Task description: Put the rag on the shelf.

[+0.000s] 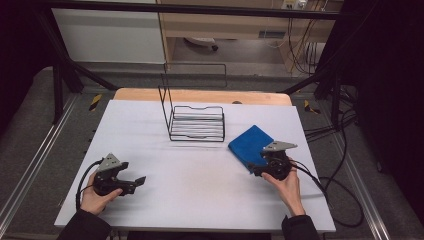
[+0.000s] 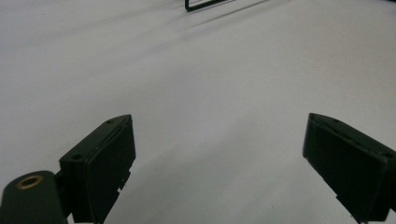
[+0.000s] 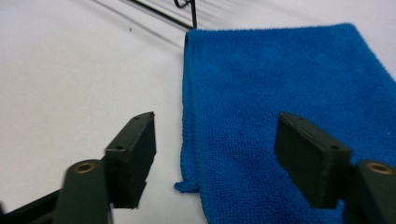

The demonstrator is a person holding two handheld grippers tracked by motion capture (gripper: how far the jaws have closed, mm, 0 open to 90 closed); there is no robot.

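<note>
Your left gripper (image 1: 134, 182) sits low over the white table (image 1: 200, 190), held in your left hand (image 1: 97, 199), and its jaws are spread wide with nothing between them. Through the left gripper view (image 2: 219, 154) it's bare white surface between and ahead of the jaws, and far beyond their tips, right at the top edge, a corner of the black wire rack (image 2: 205, 4) peeks in.

Over on the other side, your right hand (image 1: 289, 186) has the right gripper (image 1: 257, 167) at the near edge of the folded blue cloth (image 1: 250, 142). Its jaws are released too, gaping apart, gripping nothing. In the right gripper view (image 3: 215, 154) the blue cloth (image 3: 280, 79) runs out ahead of the jaws; its long edge and near corner fall between them. The one jaw shows against bare table, the other against the cloth. I can't tell whether either jaw touches the fabric.

The wire rack (image 1: 196, 120) stands beyond the cloth, just past its far corner, and a rack foot (image 3: 189, 14) shows ahead of the jaws, beside that corner.
</note>
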